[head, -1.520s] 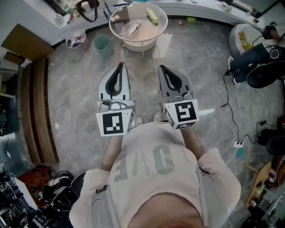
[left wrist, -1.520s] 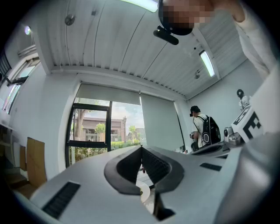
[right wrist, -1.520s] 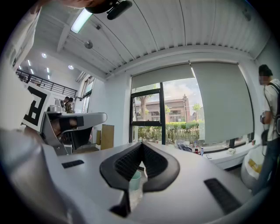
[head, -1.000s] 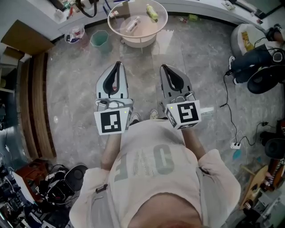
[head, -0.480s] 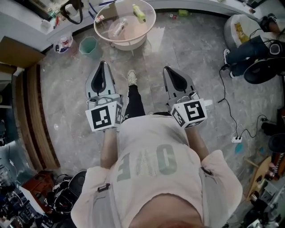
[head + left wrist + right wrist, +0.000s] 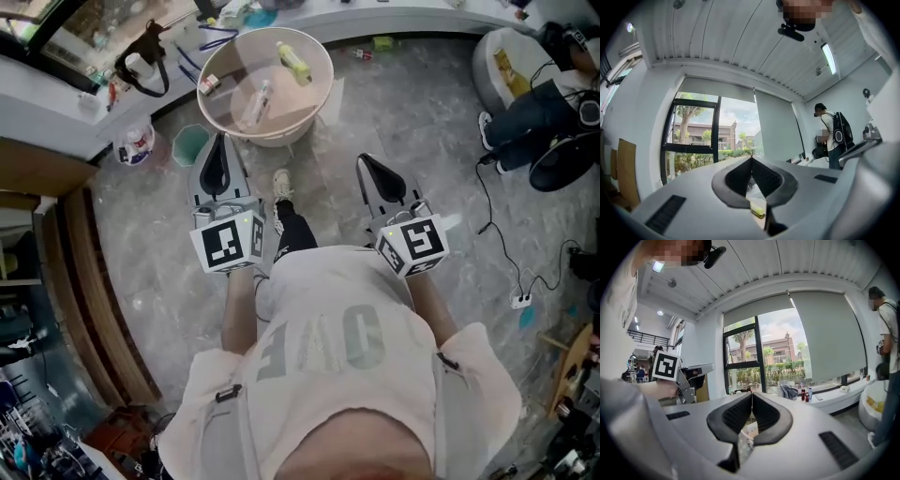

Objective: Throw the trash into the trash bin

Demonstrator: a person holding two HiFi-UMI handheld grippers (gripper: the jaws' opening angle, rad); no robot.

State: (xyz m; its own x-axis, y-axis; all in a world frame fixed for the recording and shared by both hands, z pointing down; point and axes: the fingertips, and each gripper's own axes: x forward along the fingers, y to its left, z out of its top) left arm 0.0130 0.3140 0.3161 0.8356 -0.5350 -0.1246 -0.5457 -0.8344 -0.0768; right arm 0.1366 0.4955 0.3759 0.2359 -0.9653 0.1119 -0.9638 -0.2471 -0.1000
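A round beige table (image 6: 314, 103) stands ahead with trash on it: a yellow-green packet (image 6: 292, 63), a clear wrapper (image 6: 258, 101) and a small box (image 6: 208, 84). A small green trash bin (image 6: 190, 143) sits on the floor left of the table. My left gripper (image 6: 219, 139) is shut and empty, its tip just short of the table's near-left rim and right of the bin. My right gripper (image 6: 364, 159) is also shut and empty, further from the table. In the gripper views the left gripper (image 6: 751, 158) and the right gripper (image 6: 751, 393) have their tips together.
A white counter (image 6: 84, 98) with a black strap and clutter runs behind the table. A white pail (image 6: 136, 142) stands beside the bin. Wooden boards (image 6: 98, 281) lie at the left, cables (image 6: 497, 234) and black bags (image 6: 553, 122) at the right. Another person (image 6: 832, 136) stands across the room.
The person has stepped forward, so the table and bin are nearer and lower in the head view. Both grippers moved forward with them and stayed shut.
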